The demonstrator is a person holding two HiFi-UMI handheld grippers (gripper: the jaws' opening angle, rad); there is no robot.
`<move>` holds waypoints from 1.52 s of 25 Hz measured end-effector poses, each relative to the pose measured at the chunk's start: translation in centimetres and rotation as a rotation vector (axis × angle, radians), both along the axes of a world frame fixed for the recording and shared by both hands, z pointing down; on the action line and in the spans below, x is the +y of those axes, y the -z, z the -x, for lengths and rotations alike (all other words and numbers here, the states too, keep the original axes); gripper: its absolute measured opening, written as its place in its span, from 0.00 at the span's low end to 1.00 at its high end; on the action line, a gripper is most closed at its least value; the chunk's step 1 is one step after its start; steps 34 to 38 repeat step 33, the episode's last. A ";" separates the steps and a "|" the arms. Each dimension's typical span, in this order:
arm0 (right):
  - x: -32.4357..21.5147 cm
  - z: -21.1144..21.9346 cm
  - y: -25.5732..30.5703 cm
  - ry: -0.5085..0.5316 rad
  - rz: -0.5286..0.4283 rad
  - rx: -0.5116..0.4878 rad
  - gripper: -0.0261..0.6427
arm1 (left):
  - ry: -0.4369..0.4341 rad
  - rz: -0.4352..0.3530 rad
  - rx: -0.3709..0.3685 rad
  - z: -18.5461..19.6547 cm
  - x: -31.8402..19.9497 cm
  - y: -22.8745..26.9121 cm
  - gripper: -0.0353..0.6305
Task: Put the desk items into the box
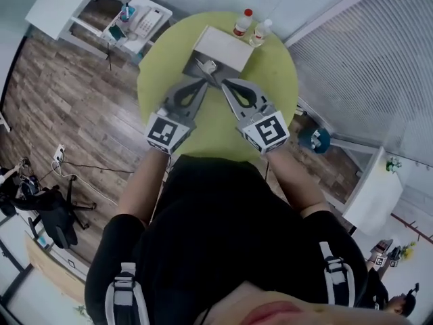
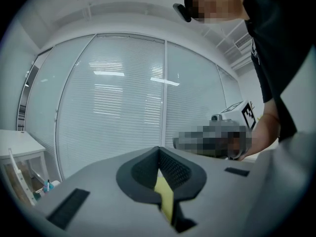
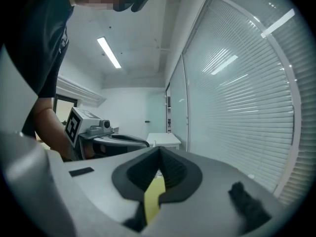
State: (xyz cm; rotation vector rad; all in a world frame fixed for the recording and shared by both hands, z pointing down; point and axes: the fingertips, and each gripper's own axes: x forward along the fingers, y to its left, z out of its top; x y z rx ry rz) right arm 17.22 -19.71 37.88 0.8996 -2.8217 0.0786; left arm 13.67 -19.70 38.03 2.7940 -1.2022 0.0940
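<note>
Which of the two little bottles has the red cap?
The left bottle of the pair behind the box. The right bottle has a white cap.

A round yellow-green table (image 1: 277, 80) stands on wood-plank floor (image 1: 67, 107), white slatted blinds (image 1: 379, 59) at 2 o'clock, a white side table (image 1: 64, 2) at 11 o'clock.

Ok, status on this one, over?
Shut, empty: left gripper, right gripper, above green table. Far side: box, two bottles outside beside it. No obstruction seen.
</note>
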 end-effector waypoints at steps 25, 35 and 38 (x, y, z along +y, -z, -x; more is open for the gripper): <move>0.2 -0.7 0.8 0.047 -0.025 -0.013 0.06 | -0.012 -0.013 0.028 -2.0 0.4 1.1 0.07; 0.5 -0.5 0.4 0.045 -0.031 -0.012 0.06 | 0.001 -0.016 0.017 -1.8 0.4 0.8 0.07; 0.5 -0.5 0.4 0.045 -0.031 -0.012 0.06 | 0.001 -0.016 0.017 -1.8 0.4 0.8 0.07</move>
